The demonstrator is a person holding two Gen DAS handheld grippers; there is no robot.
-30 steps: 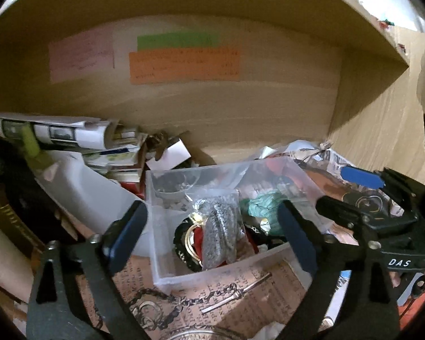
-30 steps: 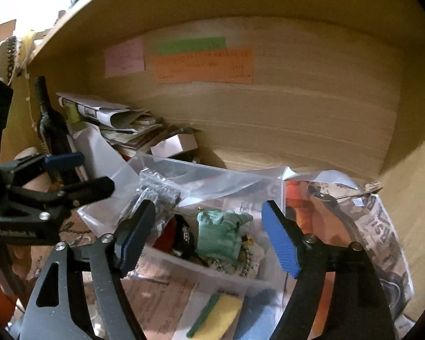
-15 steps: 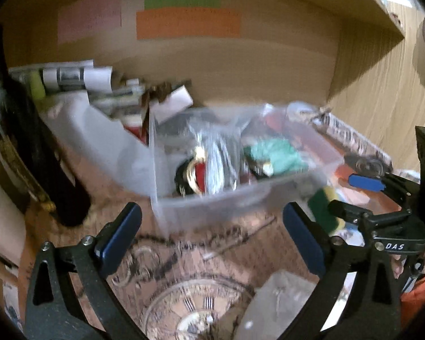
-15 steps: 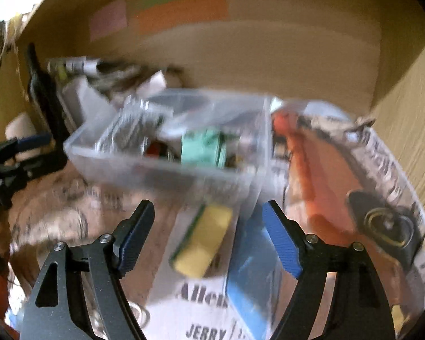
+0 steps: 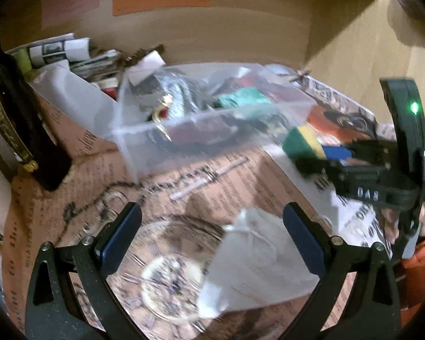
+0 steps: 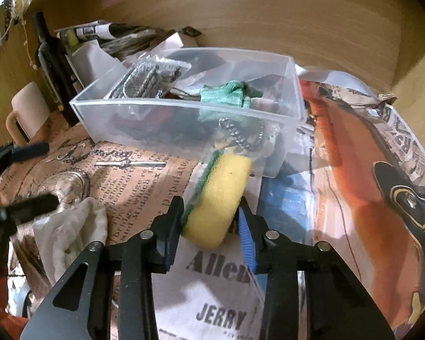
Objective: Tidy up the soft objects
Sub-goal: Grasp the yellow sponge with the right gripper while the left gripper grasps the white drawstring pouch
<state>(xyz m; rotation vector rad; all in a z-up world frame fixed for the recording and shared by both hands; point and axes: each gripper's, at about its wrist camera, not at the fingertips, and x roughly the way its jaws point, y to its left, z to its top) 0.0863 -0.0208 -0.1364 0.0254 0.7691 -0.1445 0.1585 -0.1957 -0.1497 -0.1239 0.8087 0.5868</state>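
A yellow sponge with a green scrub side [image 6: 218, 198] lies on printed paper in front of a clear plastic bin [image 6: 184, 110]. My right gripper [image 6: 209, 226] is shut on the sponge's near end, which bulges between the pads. The sponge [image 5: 303, 144] and right gripper [image 5: 320, 160] also show in the left wrist view. The bin [image 5: 201, 124] holds a green cloth [image 6: 226, 96], a grey bagged item [image 6: 144, 76] and other things. My left gripper [image 5: 209, 235] is open above a white cloth pouch [image 5: 255, 260], one on each side. The pouch [image 6: 70, 235] also shows at the right view's left.
A dark bottle [image 5: 17, 119] stands at the left, a cream mug [image 6: 25, 113] near it. Rolled papers [image 5: 65, 51] are piled behind the bin against the wooden back wall. A metal chain and bar [image 5: 206, 178] lie on the printed paper. An orange printed sheet [image 6: 359, 175] covers the right side.
Both grippers pulled back from the bin and lowered. My right gripper closed on the yellow sponge. My left gripper came over the white pouch, still open.
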